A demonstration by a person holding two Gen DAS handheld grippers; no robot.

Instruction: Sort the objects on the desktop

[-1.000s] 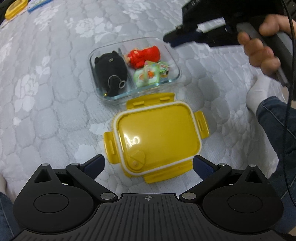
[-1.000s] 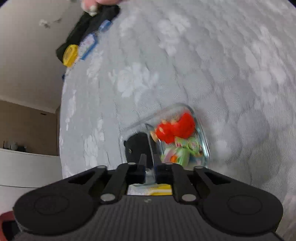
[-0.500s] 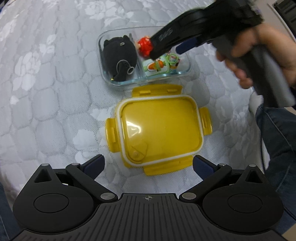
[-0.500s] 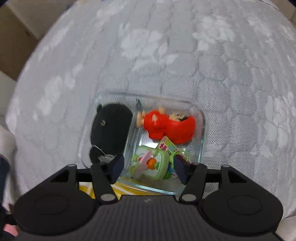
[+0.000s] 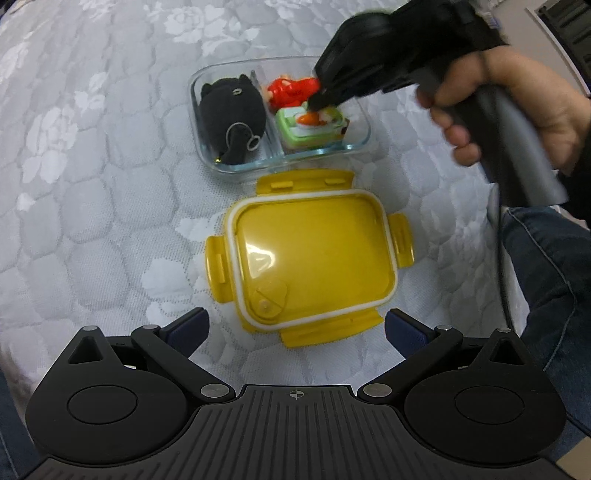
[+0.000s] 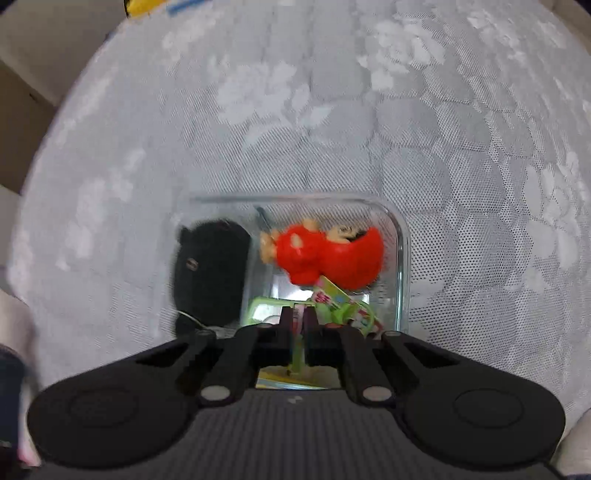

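A clear glass divided container (image 5: 364, 122) (image 6: 400, 236) holds a black plush toy (image 5: 231, 110) (image 6: 210, 273), a red figurine (image 5: 291, 88) (image 6: 332, 254) and a green toy (image 5: 312, 127) (image 6: 343, 306). A yellow lid (image 5: 314, 247) lies in front of it. My right gripper (image 5: 314, 105) (image 6: 298, 314) reaches into the container, shut on the green toy. My left gripper (image 5: 295, 325) is open and empty, just in front of the yellow lid.
The surface is a white quilted floral cloth (image 5: 92, 166). The person's jeans-clad leg (image 5: 546, 266) is at the right edge. A yellow and a blue item (image 6: 155, 5) lie at the far edge of the cloth.
The right gripper came down into the container, opened half a second ago, and has now shut on the green toy. The left gripper stayed open and drifted slightly.
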